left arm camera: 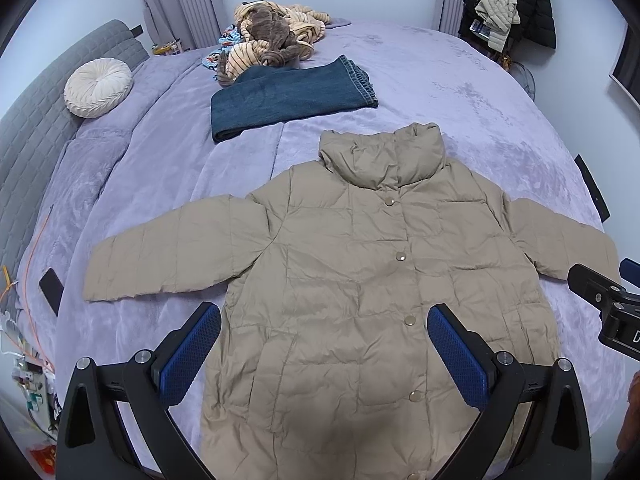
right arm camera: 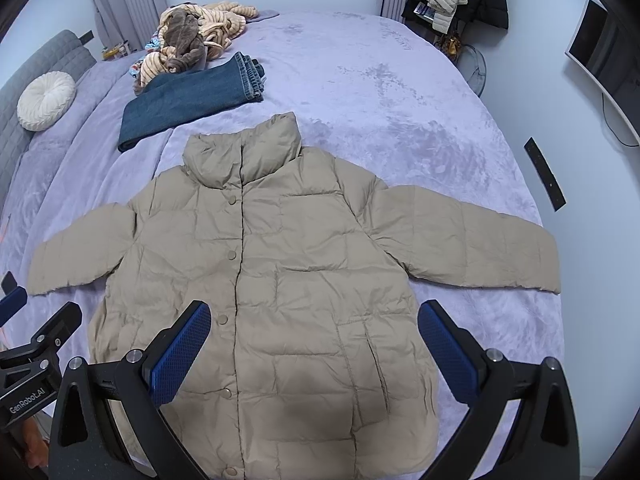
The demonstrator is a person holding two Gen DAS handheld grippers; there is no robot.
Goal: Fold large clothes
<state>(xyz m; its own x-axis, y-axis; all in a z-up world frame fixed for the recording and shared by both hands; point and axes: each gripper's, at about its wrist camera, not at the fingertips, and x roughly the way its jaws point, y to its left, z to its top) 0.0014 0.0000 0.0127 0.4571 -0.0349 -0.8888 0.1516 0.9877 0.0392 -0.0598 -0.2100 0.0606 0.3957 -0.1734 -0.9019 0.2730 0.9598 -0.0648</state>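
Note:
A beige quilted puffer jacket point(left arm camera: 352, 264) lies flat and face up on the lilac bed, snaps shut, collar away from me, both sleeves spread out sideways. It also shows in the right wrist view point(right arm camera: 280, 264). My left gripper point(left arm camera: 324, 322) is open and empty, hovering above the jacket's lower front. My right gripper point(right arm camera: 314, 318) is open and empty, also above the lower front, a little right of the snap line. Each gripper's body shows at the edge of the other's view.
Folded blue jeans point(left arm camera: 288, 96) lie beyond the collar, with a heap of striped and brown clothes point(left arm camera: 272, 36) behind them. A round white cushion point(left arm camera: 98, 88) sits by the grey headboard. A black phone point(left arm camera: 52, 290) lies at the bed's left edge, a remote point(right arm camera: 545, 174) at the right.

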